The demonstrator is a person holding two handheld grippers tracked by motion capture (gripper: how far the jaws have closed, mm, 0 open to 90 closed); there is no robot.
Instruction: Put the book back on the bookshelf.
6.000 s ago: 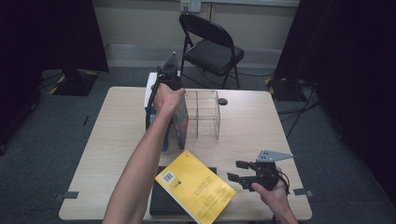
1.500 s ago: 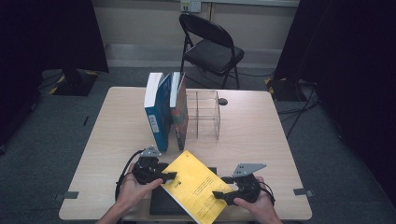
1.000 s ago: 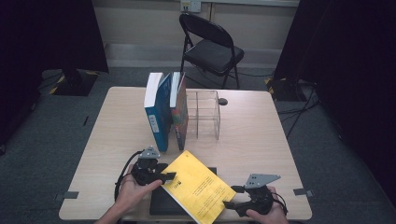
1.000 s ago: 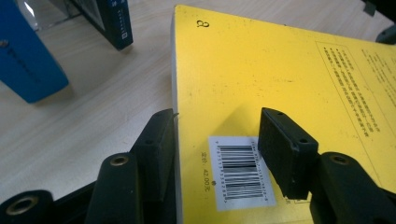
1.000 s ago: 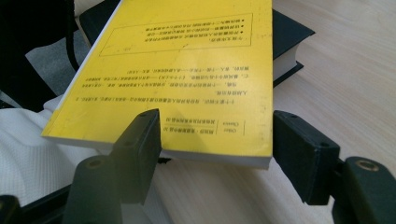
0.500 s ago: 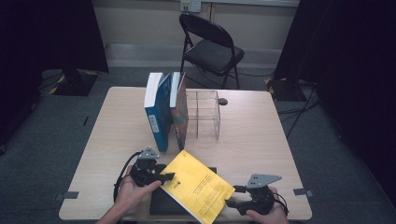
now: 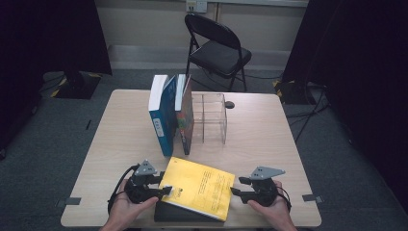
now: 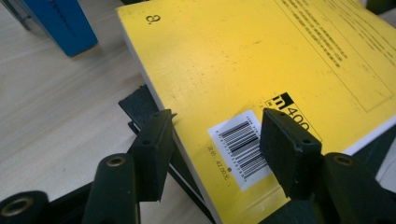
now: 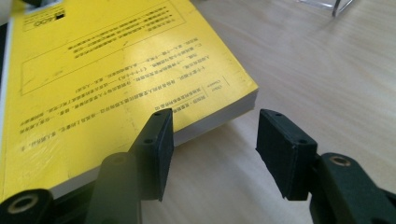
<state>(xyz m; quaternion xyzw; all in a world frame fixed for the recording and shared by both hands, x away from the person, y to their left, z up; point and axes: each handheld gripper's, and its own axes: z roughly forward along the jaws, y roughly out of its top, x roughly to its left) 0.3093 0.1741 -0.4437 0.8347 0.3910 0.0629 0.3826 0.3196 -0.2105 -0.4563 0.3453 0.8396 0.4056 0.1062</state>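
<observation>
A yellow book (image 7: pixel 198 186) lies slanted on a dark book (image 7: pixel 166 215) near the table's front edge. My left gripper (image 7: pixel 165 189) is at its left corner. In the left gripper view this gripper (image 8: pixel 214 145) is open; the yellow book (image 8: pixel 243 60) has its barcode corner between the jaws, with the dark book (image 8: pixel 140 105) beneath. My right gripper (image 7: pixel 235 191) is at the book's right corner. In the right gripper view that gripper (image 9: pixel 212 140) is open, one jaw over the yellow book (image 9: pixel 107 74) and the other over bare table (image 9: pixel 303 60).
A blue book (image 7: pixel 161 115) and a second book (image 7: pixel 184 113) stand upright mid-table beside a clear divided holder (image 7: pixel 210 118). A small dark object (image 7: pixel 230 104) lies behind the holder. A folding chair (image 7: pixel 216 45) stands beyond the table's far edge.
The left hand has come down from the upright books to the yellow book's left corner. The right gripper drew back to the right, then edged in to the book's right corner.
</observation>
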